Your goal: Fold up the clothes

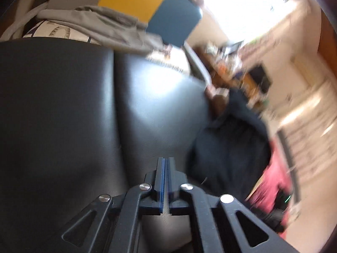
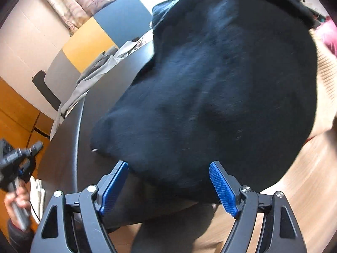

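A black garment [image 2: 210, 84] lies bunched on the dark table [image 2: 67, 147], with one edge hanging over the near rim. My right gripper [image 2: 168, 166] is open just in front of that edge. Its blue pads [image 2: 114, 185] stand wide apart, and the cloth shows between them without being pressed. In the left wrist view the same black garment [image 1: 227, 147] sits off to the right. My left gripper [image 1: 165, 162] hovers over the bare dark table [image 1: 63, 105] with its fingers nearly together and nothing between them. From the right wrist view, a hand holds the left gripper [image 2: 36, 146] at the far left.
Grey clothing [image 1: 101, 27] is piled at the table's far side and also shows as grey clothing [image 2: 94, 71]. Behind it stand yellow [image 1: 134, 0] and blue panels [image 1: 174, 21]. Something pink [image 1: 271, 179] lies beside the black garment. Wooden floor [image 2: 294, 179] is below the rim.
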Available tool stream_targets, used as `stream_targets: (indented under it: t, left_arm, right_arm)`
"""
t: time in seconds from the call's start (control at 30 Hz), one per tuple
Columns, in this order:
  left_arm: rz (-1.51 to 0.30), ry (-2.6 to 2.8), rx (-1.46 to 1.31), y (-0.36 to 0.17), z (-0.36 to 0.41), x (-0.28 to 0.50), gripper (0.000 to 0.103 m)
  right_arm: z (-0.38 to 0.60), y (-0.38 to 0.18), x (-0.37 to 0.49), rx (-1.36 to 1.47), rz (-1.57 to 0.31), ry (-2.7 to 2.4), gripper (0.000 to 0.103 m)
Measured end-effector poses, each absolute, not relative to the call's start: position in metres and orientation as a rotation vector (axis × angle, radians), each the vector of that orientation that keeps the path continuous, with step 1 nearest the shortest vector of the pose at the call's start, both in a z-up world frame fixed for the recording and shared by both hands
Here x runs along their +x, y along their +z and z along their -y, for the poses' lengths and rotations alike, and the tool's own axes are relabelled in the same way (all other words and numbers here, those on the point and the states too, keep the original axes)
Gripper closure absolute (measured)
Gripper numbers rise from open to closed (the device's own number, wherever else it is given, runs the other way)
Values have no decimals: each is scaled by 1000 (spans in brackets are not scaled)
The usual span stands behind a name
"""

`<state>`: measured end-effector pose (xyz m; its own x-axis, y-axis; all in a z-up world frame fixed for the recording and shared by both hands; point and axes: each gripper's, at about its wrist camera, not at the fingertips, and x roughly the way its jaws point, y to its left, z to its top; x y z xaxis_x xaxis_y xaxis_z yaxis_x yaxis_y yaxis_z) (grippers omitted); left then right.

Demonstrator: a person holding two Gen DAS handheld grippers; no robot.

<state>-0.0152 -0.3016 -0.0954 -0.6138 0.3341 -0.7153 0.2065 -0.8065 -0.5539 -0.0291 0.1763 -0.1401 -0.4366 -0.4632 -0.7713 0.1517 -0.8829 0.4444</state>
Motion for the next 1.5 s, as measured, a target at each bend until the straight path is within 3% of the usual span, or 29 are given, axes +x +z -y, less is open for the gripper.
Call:
stream_targets:
  t: [0.13, 0.27, 0.57, 0.7, 0.77, 0.8, 0.83, 0.9, 1.03, 1.33, 1.5]
  left_arm:
    - [872, 2447, -1422, -124, 275, -33, 83]
    - [788, 2378, -1458, -139, 236, -72, 78]
    - [838, 2208, -1515, -168, 191, -164, 70]
    - [888, 2066, -1551, -178, 174, -182, 68]
    - [899, 1989, -1560, -180, 163, -188, 70]
    - [870, 2002, -1550, -179, 158, -187, 75]
    - [842, 2015, -1540, -177, 153, -186, 88]
    - [788, 2063, -1507, -171, 147, -180, 94]
    - [942, 2101, -1319, -145, 162, -160, 96]
    - [1024, 2205, -869, -45, 219, -62, 100]
    - [1099, 2354, -797, -41, 295, 12, 103]
  right_arm:
    - [-164, -138, -22, 1406, 477, -2326, 20]
    - [-156, -132, -8, 1394, 482, -2328, 13]
    - [-140, -123, -1, 1317, 46, -2492, 4]
    - [-149, -134, -17, 1339, 50, -2511, 2]
    - [-153, -142, -26, 1373, 89, -2495, 1]
    - [-154, -147, -30, 1391, 106, -2490, 0]
    - [-156, -153, -33, 1421, 129, -2483, 0]
    - [-157, -164, -37, 1450, 150, -2499, 0]
    - [-141, -168, -30, 1419, -38, -2561, 0]
    - [-118, -153, -25, 1337, 151, -2411, 7]
    - [-57, -155, -10, 1319, -34, -2358, 0]
